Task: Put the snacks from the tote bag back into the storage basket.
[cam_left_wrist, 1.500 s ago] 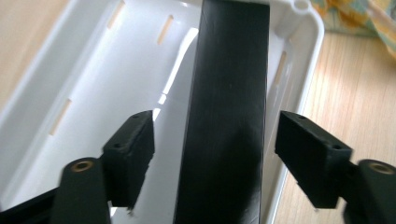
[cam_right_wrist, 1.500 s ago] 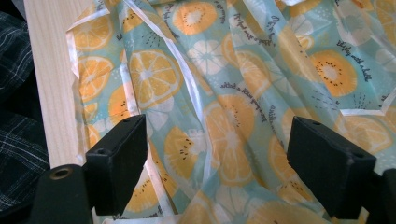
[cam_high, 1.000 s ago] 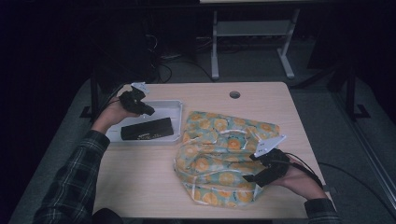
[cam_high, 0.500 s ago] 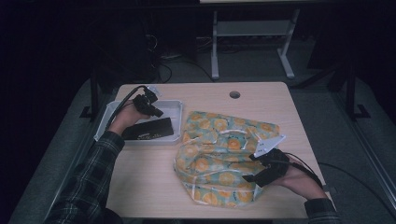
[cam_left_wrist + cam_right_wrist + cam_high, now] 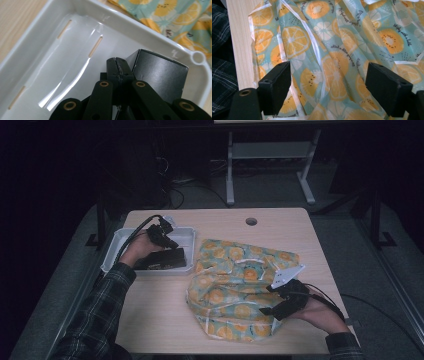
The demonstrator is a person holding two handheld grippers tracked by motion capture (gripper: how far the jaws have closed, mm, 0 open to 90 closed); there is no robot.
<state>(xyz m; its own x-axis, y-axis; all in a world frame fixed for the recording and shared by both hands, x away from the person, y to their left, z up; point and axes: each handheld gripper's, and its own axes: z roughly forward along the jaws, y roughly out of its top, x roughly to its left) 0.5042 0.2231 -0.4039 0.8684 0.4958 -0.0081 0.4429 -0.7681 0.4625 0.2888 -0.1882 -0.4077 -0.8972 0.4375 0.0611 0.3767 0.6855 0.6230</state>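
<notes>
From above, one black box (image 5: pixel 162 260) lay in the one white tray (image 5: pixel 187 236), long side running left-right, with the left gripper (image 5: pixel 161 232) right over it and the right gripper (image 5: pixel 286 301) far off on the one fruit-print bag (image 5: pixel 235 285). Left gripper's view: jaws pressed together holding nothing, box (image 5: pixel 160 72) just to their right. Right gripper's view: jaws wide open over the bag (image 5: pixel 332 57), gripping nothing.
</notes>
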